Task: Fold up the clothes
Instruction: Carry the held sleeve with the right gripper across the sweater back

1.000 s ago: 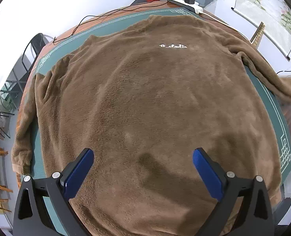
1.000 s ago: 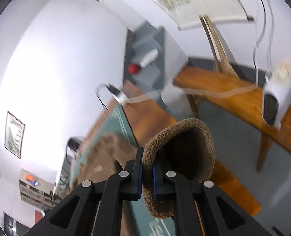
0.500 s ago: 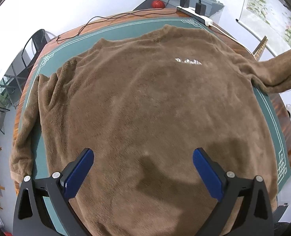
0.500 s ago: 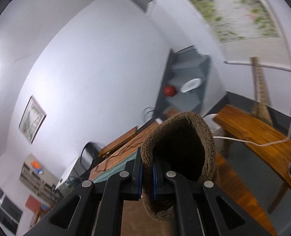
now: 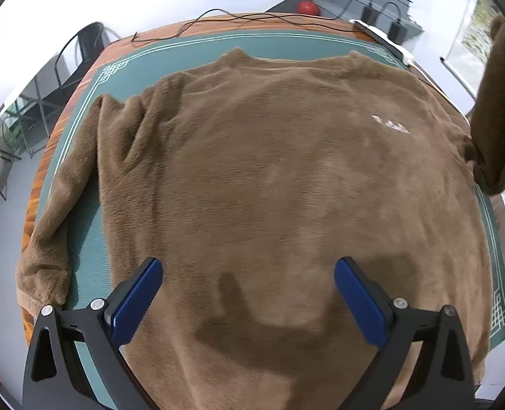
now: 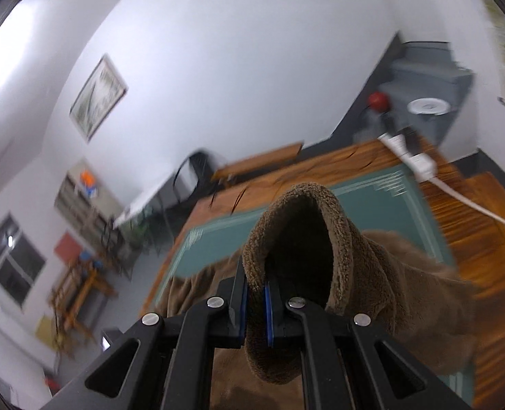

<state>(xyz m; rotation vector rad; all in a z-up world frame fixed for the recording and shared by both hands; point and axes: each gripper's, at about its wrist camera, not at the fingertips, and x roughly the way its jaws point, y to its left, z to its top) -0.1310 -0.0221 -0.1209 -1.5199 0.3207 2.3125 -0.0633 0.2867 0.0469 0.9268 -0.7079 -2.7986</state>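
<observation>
A white power strip [image 5: 384, 39] lies by what looks like a red ball [image 5: 308, 8].

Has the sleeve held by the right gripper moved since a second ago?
Yes. The right gripper is shut on the sleeve cuff and has swung it from beside the table in over the green mat, towards the sweater body.

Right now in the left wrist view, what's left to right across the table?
Flat sleeve → sweater body → white logo → lifted sleeve.
</observation>
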